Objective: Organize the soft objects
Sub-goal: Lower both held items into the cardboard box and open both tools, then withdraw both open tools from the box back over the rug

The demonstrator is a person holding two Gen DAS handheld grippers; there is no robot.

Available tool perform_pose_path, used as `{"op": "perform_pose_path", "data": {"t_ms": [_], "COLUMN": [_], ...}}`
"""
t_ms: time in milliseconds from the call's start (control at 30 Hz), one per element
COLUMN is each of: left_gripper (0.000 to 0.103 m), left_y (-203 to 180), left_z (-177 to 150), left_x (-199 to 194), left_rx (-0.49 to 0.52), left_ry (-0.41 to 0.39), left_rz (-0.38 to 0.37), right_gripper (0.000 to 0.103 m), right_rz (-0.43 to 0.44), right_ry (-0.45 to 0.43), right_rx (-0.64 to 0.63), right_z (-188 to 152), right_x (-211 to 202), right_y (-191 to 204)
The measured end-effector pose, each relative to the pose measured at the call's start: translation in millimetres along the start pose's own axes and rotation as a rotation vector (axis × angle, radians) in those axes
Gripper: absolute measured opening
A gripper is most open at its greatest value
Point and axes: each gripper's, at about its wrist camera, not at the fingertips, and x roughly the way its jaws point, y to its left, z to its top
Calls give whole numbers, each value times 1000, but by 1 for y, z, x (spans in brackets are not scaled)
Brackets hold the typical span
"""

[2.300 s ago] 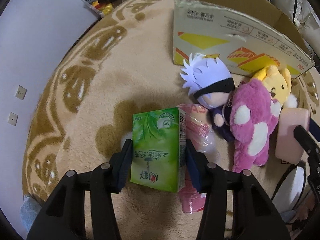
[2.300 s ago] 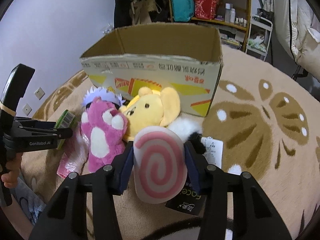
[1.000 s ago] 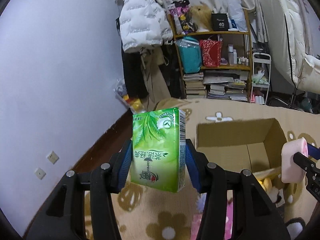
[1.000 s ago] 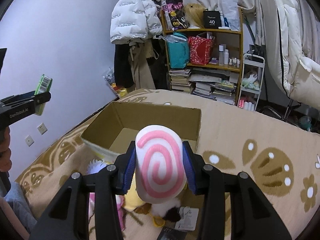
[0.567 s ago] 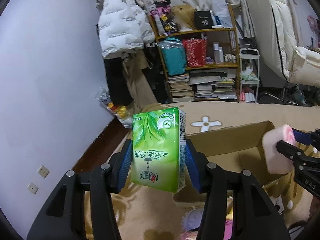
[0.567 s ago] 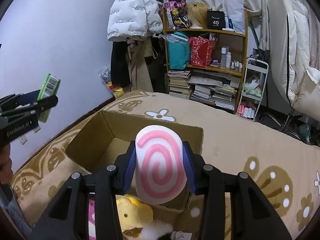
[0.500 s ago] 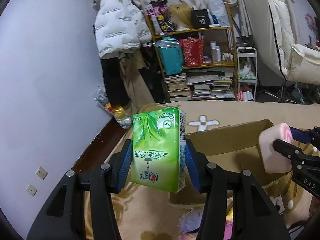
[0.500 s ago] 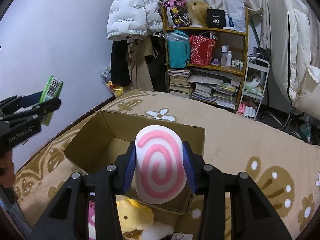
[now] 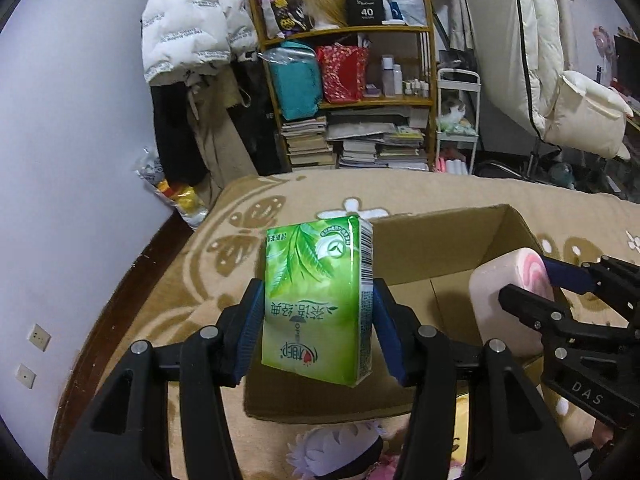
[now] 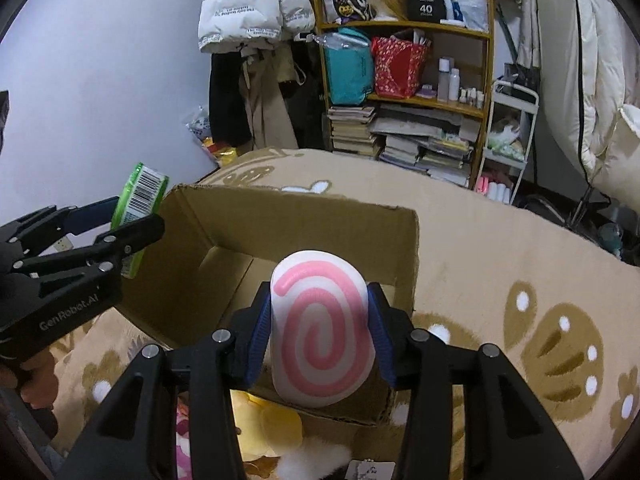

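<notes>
Both claws are opening over the cardboard box (image 10: pixel 304 240). The left gripper (image 9: pixel 318 332) has the green tissue pack (image 9: pixel 318 300) between its pads, the right gripper (image 10: pixel 320 340) the pink swirl cushion (image 10: pixel 322 332). Let both fall straight down inside the box.

The tissue pack (image 9: pixel 318 300) is bright green with a leaf print and a barcode. The cushion (image 10: pixel 322 330) is white with a pink spiral. The box (image 10: pixel 304 220) is brown; the rug (image 10: pixel 500 248) tan with brown-and-white flowers.
</notes>
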Motion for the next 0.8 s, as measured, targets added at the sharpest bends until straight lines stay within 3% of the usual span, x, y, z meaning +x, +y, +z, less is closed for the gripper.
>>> {"op": "perform_pose_path", "data": {"t_ms": [200,267,367,800], "left_gripper": [78,86,94,103], "left_y": [9,13,16,40], "left_z": [-1,0,0,-5], "left_x": [1,1,-3,-43], "left_rx": [-50,-56,-40,-89], "left_ry": [-6,5,3,5], "left_rz": [-4,14,37,98], "right_gripper": [54,73,90,96], "right_rz": [-7,5,-14,-39], "right_ry": [6,-4,-41,-48], "right_rx": [-20,-12,-4,16], "right_z": [2,4,6,8], "right_x": [-3,-6,-16,-55], "right_y": [3,3,5,2]}}
